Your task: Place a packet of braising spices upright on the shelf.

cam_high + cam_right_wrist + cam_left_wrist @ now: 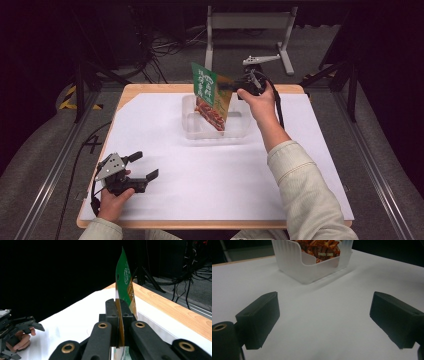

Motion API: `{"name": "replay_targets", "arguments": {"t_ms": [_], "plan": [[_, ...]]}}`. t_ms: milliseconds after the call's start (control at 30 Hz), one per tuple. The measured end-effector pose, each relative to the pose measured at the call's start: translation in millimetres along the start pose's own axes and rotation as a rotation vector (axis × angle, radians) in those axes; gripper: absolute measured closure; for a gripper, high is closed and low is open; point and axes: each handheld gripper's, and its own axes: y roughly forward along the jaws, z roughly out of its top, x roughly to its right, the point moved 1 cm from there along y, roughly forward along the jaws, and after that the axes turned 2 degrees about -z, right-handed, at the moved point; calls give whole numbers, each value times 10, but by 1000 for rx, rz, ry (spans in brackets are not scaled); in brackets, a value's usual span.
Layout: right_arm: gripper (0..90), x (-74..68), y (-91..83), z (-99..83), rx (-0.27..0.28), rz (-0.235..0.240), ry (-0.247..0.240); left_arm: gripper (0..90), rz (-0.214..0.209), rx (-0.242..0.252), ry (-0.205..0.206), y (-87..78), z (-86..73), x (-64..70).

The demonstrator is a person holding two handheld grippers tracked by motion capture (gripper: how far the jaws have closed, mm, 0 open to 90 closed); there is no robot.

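Note:
A green and orange snack packet (210,95) hangs upright over a clear plastic bin (195,131) at the back middle of the table. My right gripper (235,86) is shut on the packet's edge, and the right gripper view shows the thin packet (124,290) pinched between the two jaws. The packet's lower end reaches into the bin (294,265), where red and orange print (319,248) shows through the cut-out front. My left gripper (142,165) rests low at the table's front left, held by a hand, jaws wide apart with only white paper between them.
White paper (210,170) covers most of the wooden table (150,89). A white metal stand (247,22) and cables (165,47) lie on the floor behind the table. Dark rails run along both sides.

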Motion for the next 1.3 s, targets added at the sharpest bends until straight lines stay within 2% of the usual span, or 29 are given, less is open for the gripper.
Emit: {"name": "replay_targets", "arguments": {"t_ms": [200, 367, 667, 733, 1133, 1200, 1300], "plan": [[884, -23, -13, -45, -16, -7, -14, 99, -1, -10, 11, 4, 4, -4], [889, -41, -21, -81, -45, -20, -21, 98, -2, -7, 2, 11, 3, 6], [897, -79, -45, -95, -56, -40, -23, 98, -4, -12, 8, 15, 2, 4], [898, -90, -54, -86, -50, -59, -29, 99, -5, -12, 6, 15, -1, 1], [893, -108, 11, -81, -33, -43, 1, 98, -7, -15, 5, 18, -4, 2], [873, -100, 4, -94, -50, -42, 6, 98, -8, -16, 2, 18, -5, 1], [742, -91, -24, -100, -55, -36, 24, 99, -8, -15, 2, 23, -5, 4]]}}
